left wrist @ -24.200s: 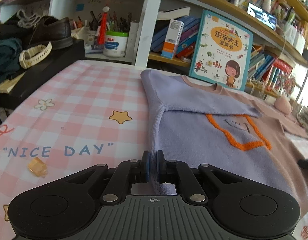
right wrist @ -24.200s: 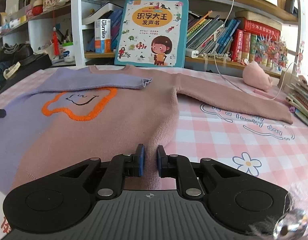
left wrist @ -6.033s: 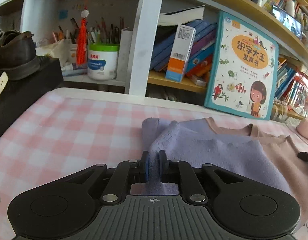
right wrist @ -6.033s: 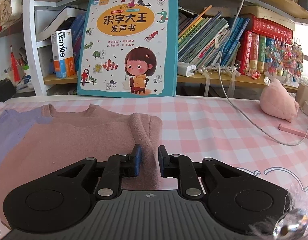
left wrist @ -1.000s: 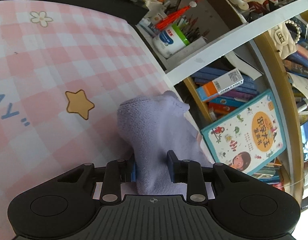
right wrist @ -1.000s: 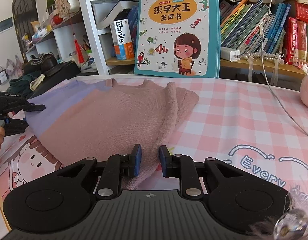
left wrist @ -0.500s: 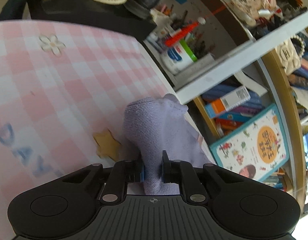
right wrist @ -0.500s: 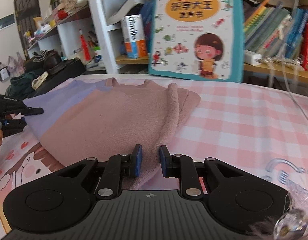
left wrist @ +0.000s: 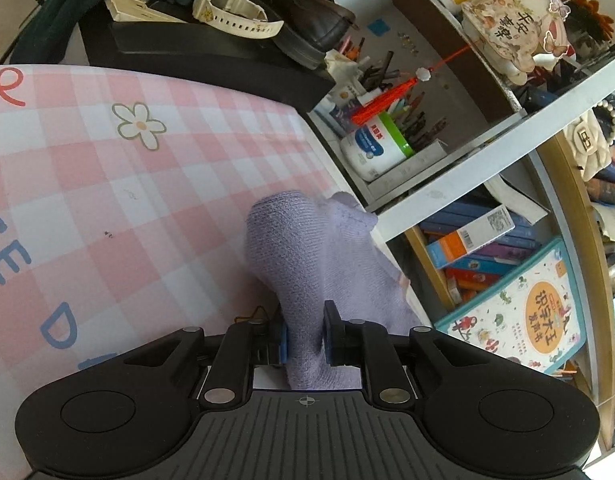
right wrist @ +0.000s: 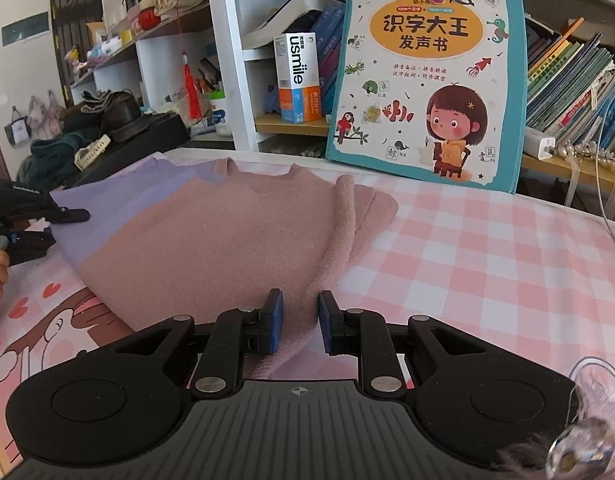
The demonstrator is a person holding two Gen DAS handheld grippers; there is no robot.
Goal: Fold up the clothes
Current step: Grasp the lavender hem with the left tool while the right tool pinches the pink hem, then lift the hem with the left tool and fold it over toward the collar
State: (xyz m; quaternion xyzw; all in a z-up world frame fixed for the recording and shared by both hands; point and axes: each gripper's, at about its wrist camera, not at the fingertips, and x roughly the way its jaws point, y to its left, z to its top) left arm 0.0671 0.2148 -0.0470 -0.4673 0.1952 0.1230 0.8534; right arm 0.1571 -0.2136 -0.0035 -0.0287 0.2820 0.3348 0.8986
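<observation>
Grip, left: left gripper (left wrist: 304,340) is opening slightly, yet its pads still pinch the lilac edge of the sweater (left wrist: 307,256), likely to carry that side.
Grip, right: right gripper (right wrist: 300,326) stands narrow, pink hem between its pads, apparently pinched so both corners move together.
Garment: sweater lies partly folded on the checked tablecloth (right wrist: 487,264), sleeves already tucked in.
Backdrop: picture book (right wrist: 427,80) leans against the shelf, well apart from the fold.
</observation>
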